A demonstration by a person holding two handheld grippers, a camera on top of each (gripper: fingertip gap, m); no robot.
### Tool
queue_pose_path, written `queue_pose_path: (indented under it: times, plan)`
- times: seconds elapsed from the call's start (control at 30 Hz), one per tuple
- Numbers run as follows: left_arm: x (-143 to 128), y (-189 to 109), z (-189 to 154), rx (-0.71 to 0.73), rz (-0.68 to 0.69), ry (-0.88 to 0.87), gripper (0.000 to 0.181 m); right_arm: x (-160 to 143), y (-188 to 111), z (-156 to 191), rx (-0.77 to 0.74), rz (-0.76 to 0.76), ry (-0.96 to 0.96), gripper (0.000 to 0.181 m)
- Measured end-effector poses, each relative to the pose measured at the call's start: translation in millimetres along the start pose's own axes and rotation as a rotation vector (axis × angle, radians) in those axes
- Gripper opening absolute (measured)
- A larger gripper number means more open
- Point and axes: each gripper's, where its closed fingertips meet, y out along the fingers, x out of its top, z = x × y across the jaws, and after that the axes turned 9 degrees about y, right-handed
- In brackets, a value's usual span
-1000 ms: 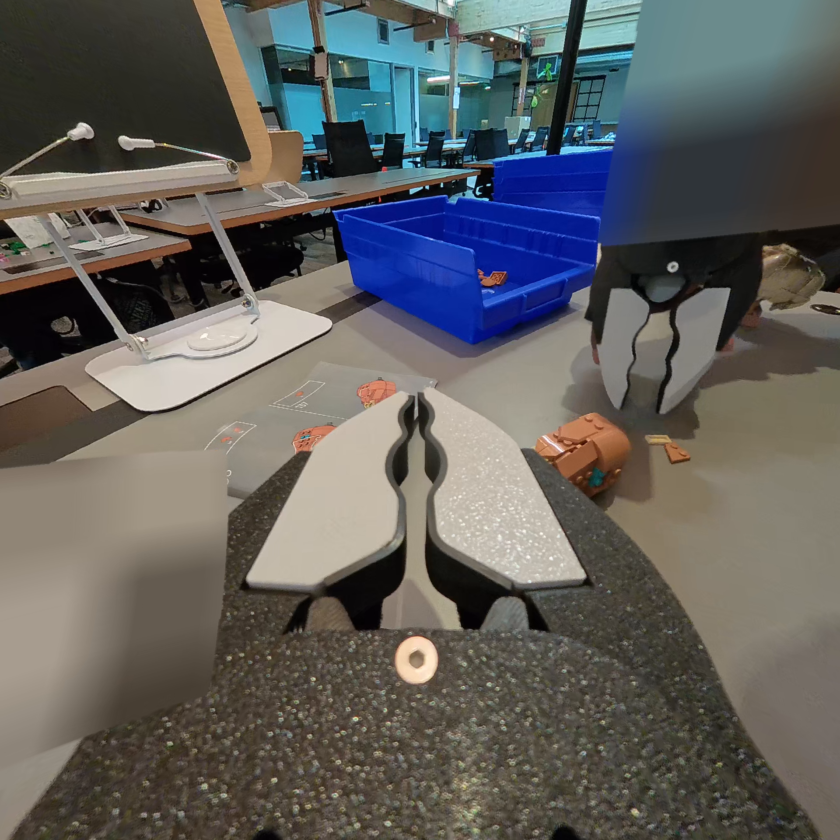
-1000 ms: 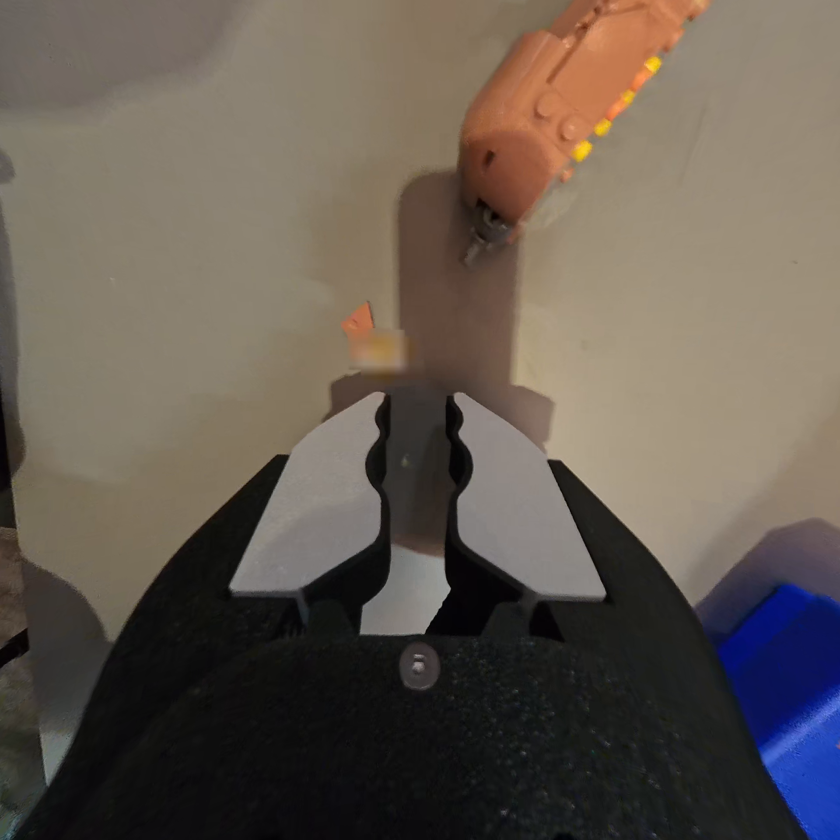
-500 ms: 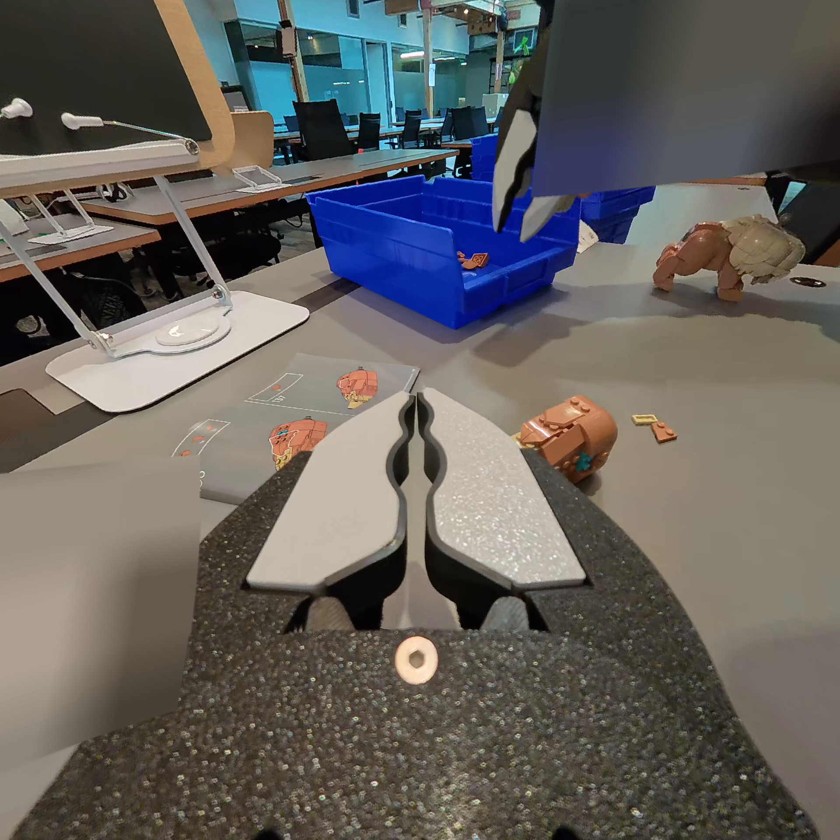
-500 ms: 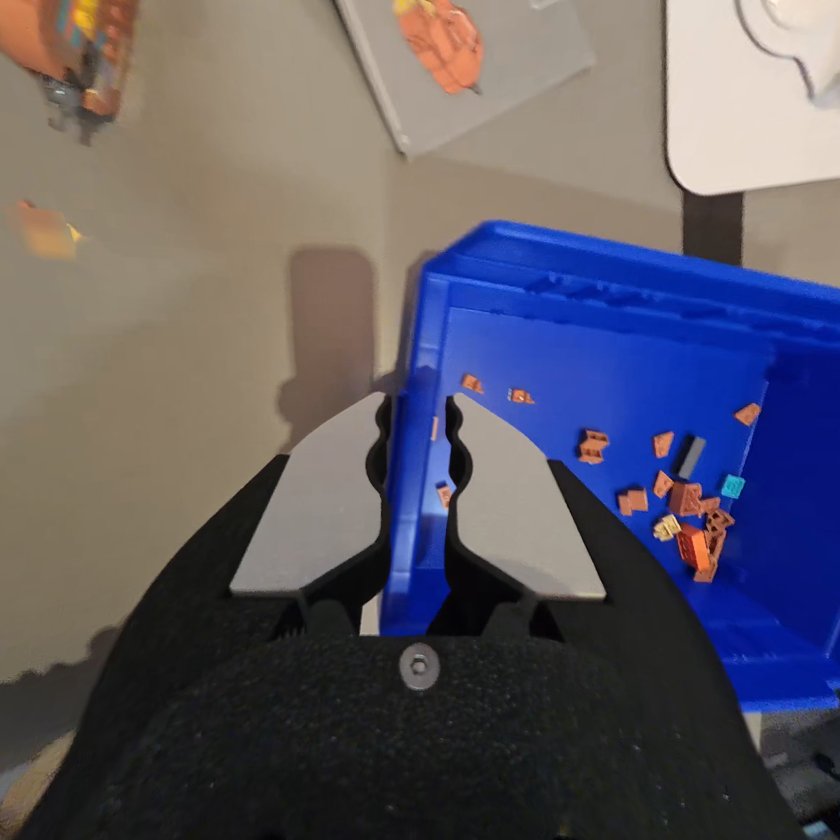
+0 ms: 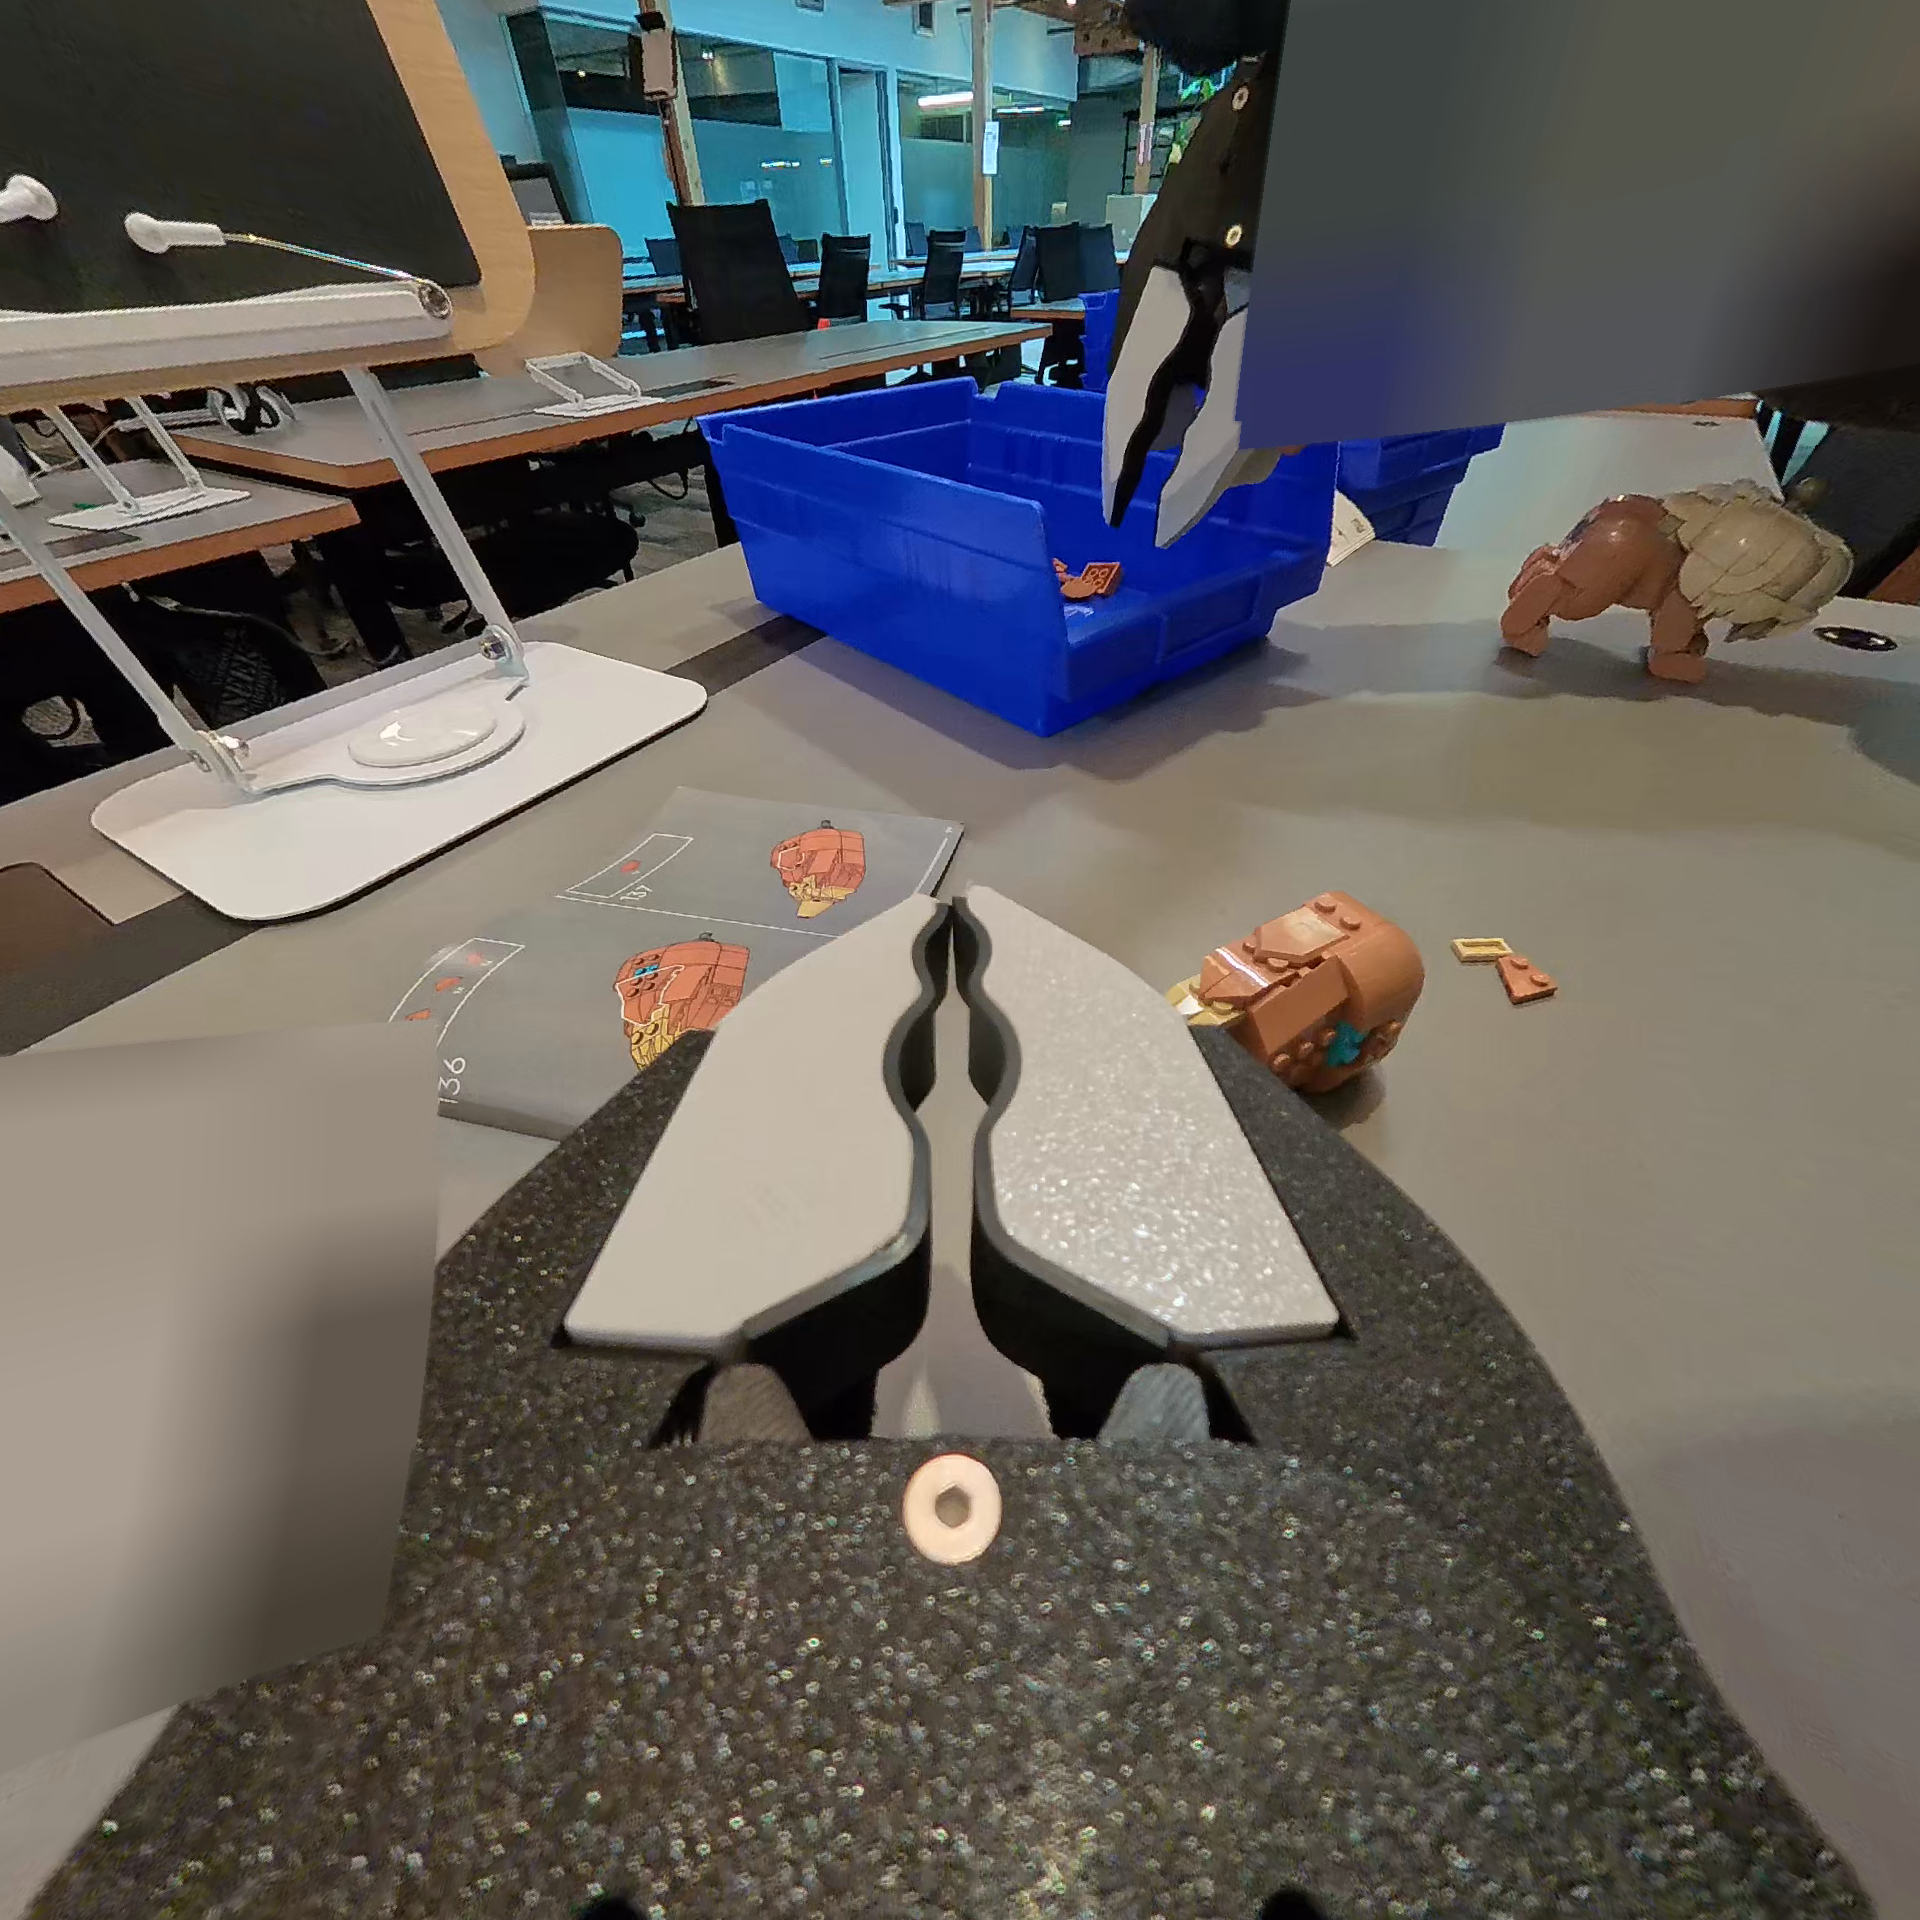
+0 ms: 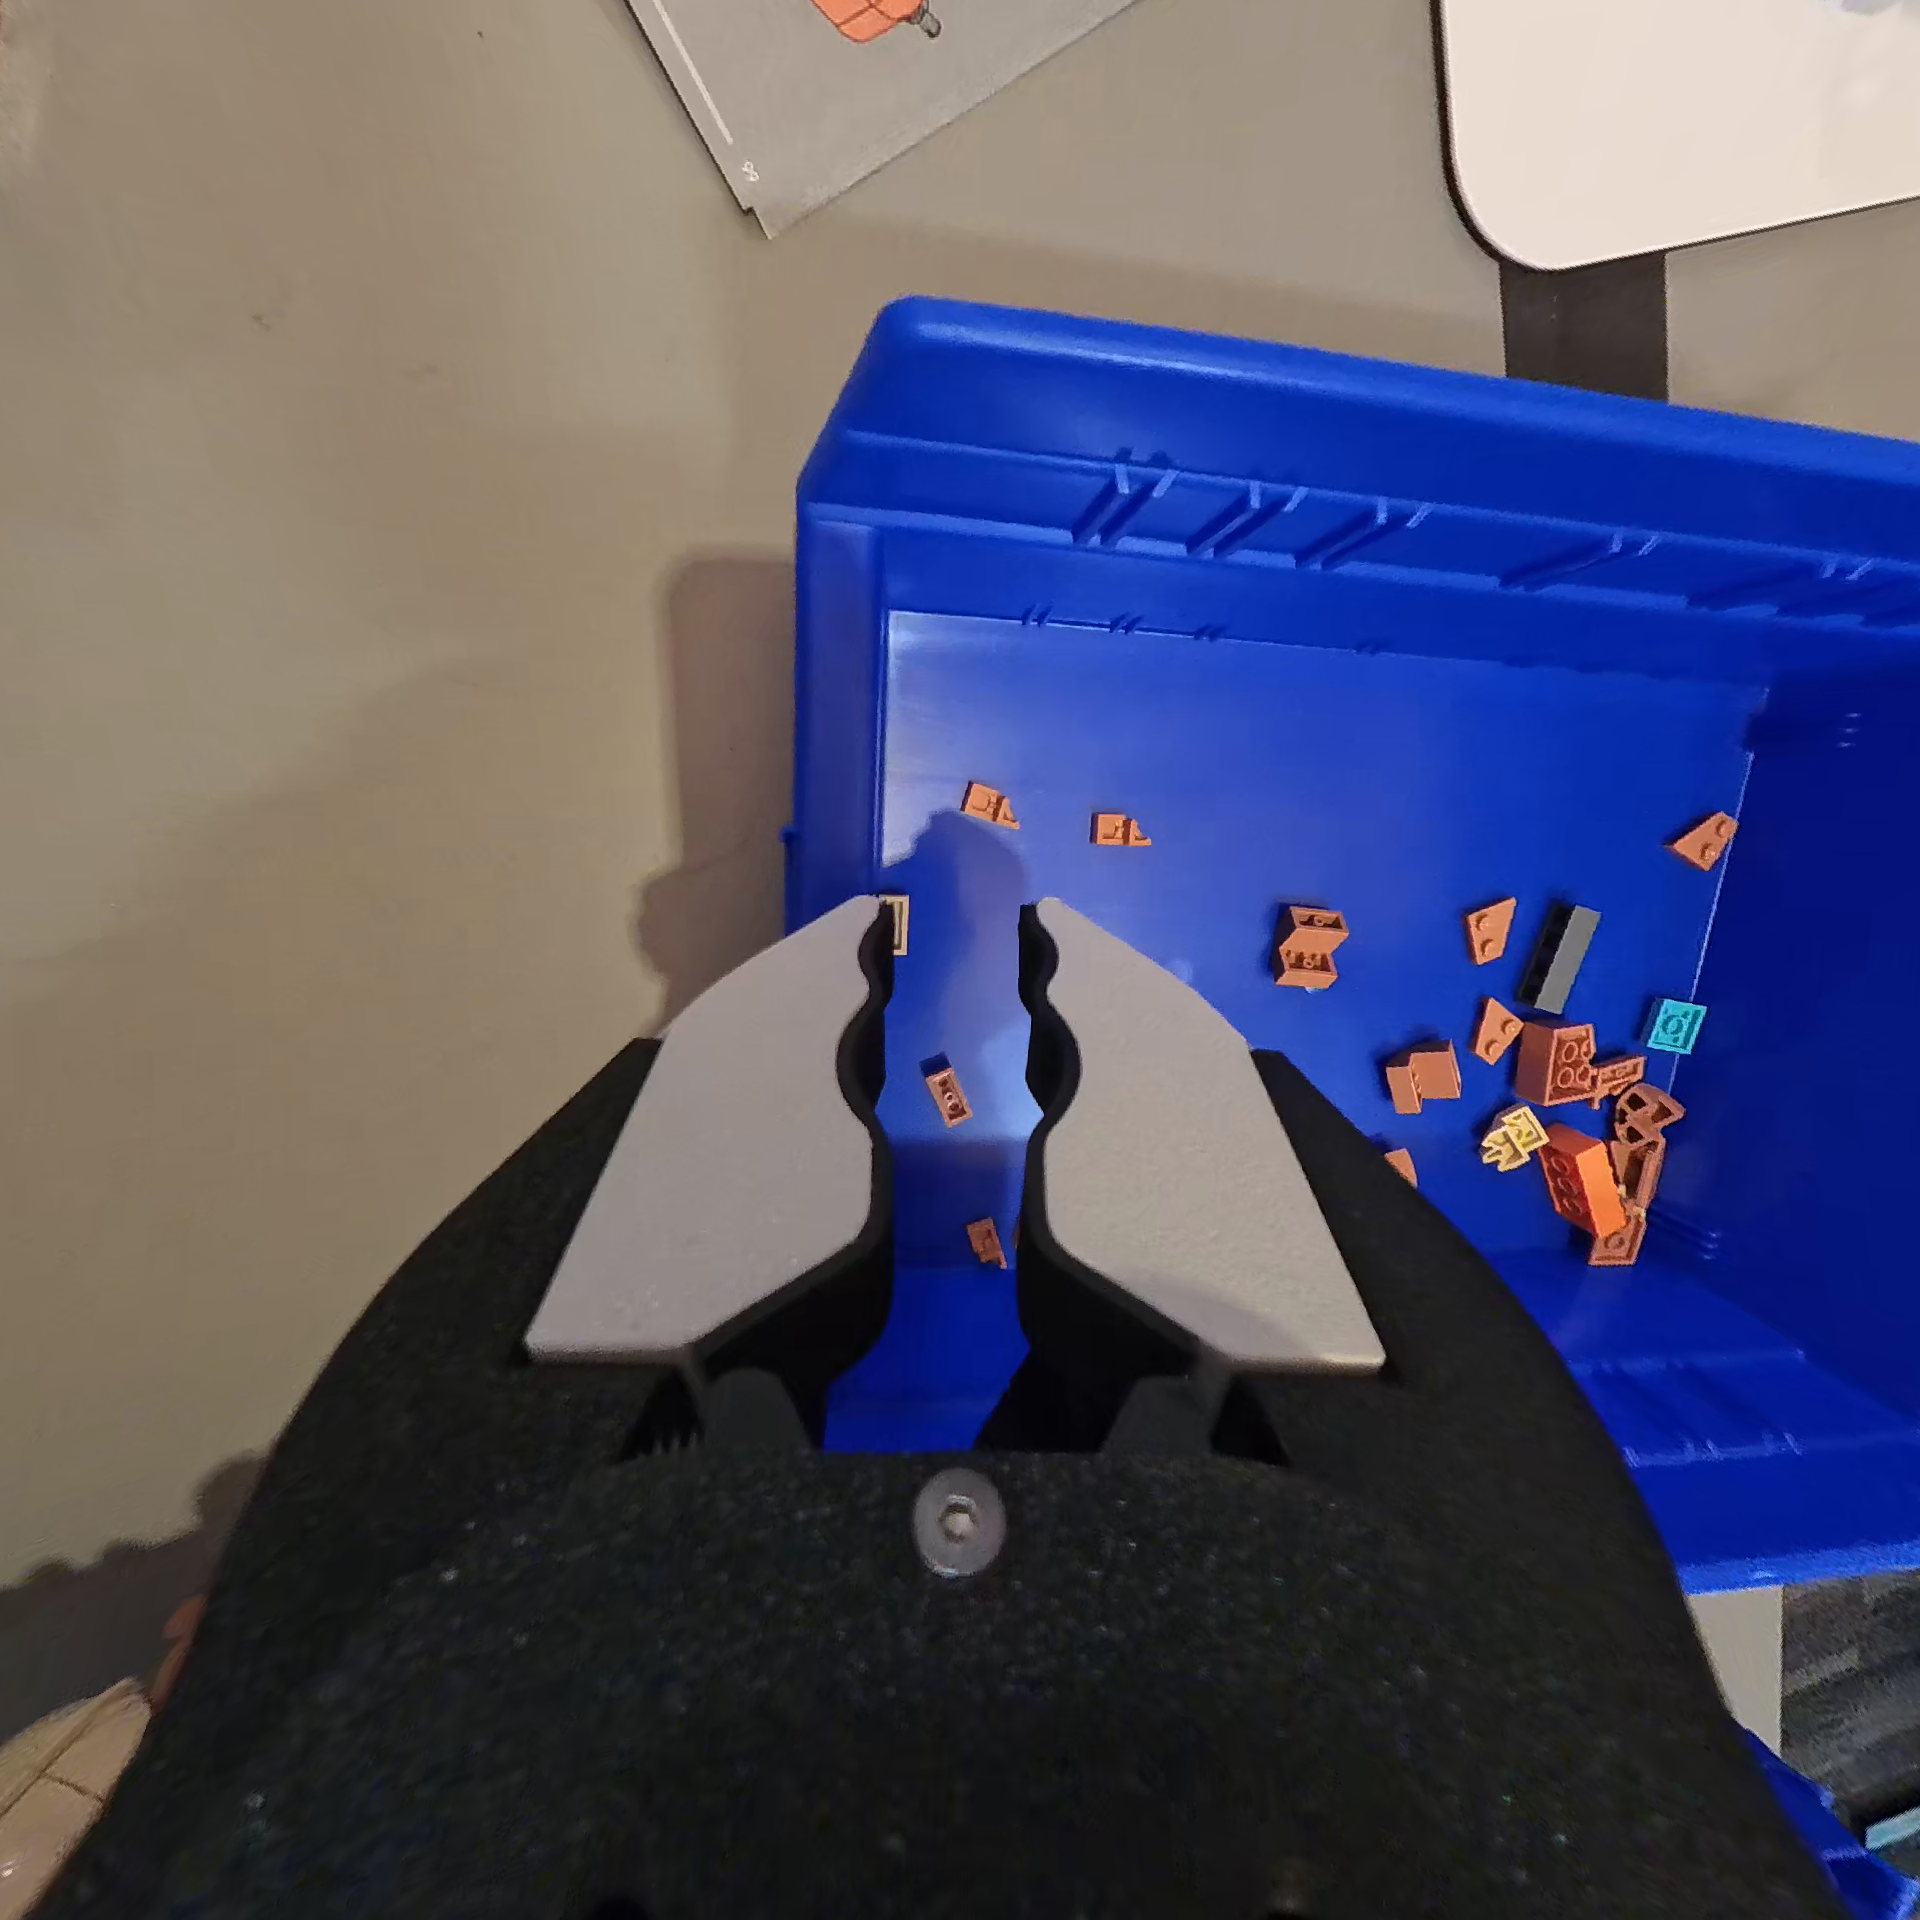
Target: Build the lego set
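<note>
My left gripper (image 5: 951, 914) is shut and empty, low over the grey table. A brown lego sub-assembly (image 5: 1314, 987) lies just right of its tips, with a tan piece (image 5: 1475, 948) and a brown piece (image 5: 1525, 979) beside it. The open instruction booklet (image 5: 675, 935) lies to the left. My right gripper (image 6: 961, 914) is open and empty, pointing down into the blue bin (image 6: 1143, 353), above its near-left corner. It also shows in the left wrist view (image 5: 1153, 520). Several loose brown bricks (image 6: 1558, 1091) lie on the bin floor, mostly to the right.
A white tablet stand (image 5: 395, 769) stands at the left behind the booklet; its base (image 6: 1683, 104) shows beyond the bin. A built brown and tan lego animal (image 5: 1683, 571) stands at the far right. More blue bins (image 5: 1413, 478) sit behind. There is about 30 centimetres between the tips of the two grippers. The left tips stand about 20 centimetres off the brown piece (image 5: 1525, 979).
My right gripper has left the small pieces on the table, risen and swung over the blue bin, still open. My left gripper stays shut and has shifted only slightly.
</note>
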Motion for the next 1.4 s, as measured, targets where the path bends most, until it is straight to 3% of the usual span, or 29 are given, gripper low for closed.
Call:
queue_pose_path:
  times: [1.4]
  plan:
    - [-1.1,0.8,-1.0,-0.003,0.009,0.0,0.0,-6.6,-3.3,-5.6,-0.004,0.021,0.016,0.023]
